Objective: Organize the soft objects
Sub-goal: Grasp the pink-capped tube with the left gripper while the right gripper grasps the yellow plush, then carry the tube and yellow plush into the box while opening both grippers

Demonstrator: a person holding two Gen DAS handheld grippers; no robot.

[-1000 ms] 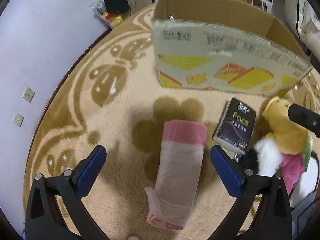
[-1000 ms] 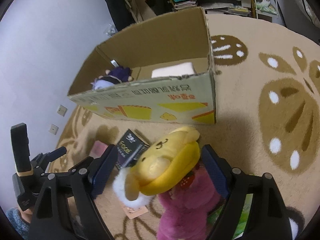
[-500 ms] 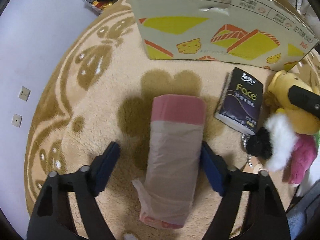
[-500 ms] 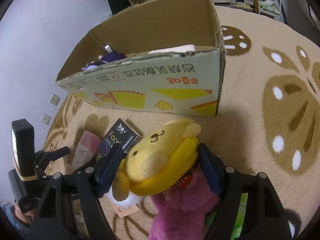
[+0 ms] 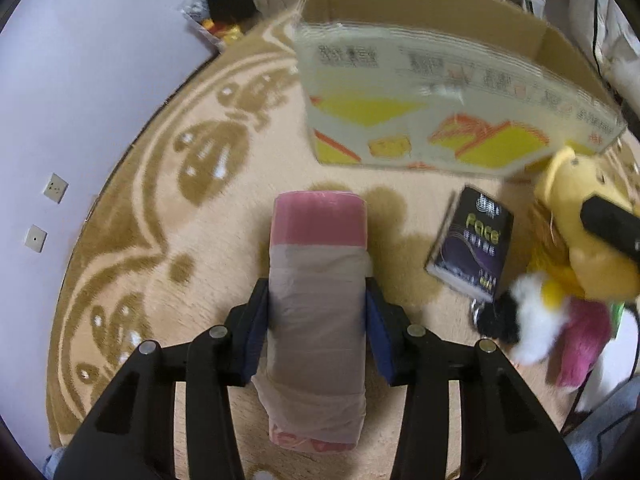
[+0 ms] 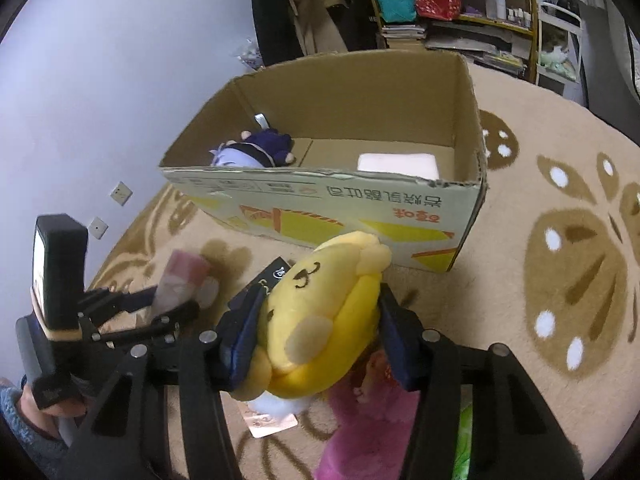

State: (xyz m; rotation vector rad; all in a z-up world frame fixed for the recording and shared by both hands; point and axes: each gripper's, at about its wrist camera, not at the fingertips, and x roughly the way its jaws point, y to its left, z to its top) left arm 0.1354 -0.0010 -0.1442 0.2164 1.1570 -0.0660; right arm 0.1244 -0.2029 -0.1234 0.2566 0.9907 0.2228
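My left gripper point(image 5: 318, 320) is shut on a pink roll wrapped in clear plastic point(image 5: 318, 280) and holds it off the carpet. The roll and left gripper also show in the right wrist view point(image 6: 180, 284). My right gripper point(image 6: 316, 320) is shut on a yellow plush toy point(image 6: 324, 308), which also shows at the right in the left wrist view point(image 5: 580, 232). An open cardboard box point(image 6: 332, 204) stands ahead, its front wall point(image 5: 440, 120) close to both grippers. Inside lie a dark blue plush point(image 6: 256, 150) and a white pack point(image 6: 396, 164).
A dark tissue pack point(image 5: 472, 240) lies on the beige patterned carpet point(image 5: 160, 216) between the two grippers. A pink plush point(image 5: 580, 340) and a black and white furry toy point(image 5: 524, 324) lie under the yellow plush. A wall point(image 5: 80, 60) is at the left, cluttered shelves point(image 6: 440, 0) behind the box.
Both grippers have closed: the left on the pink roll, the right on the yellow plush. Both have lifted, and the right wrist view now looks down into the box.
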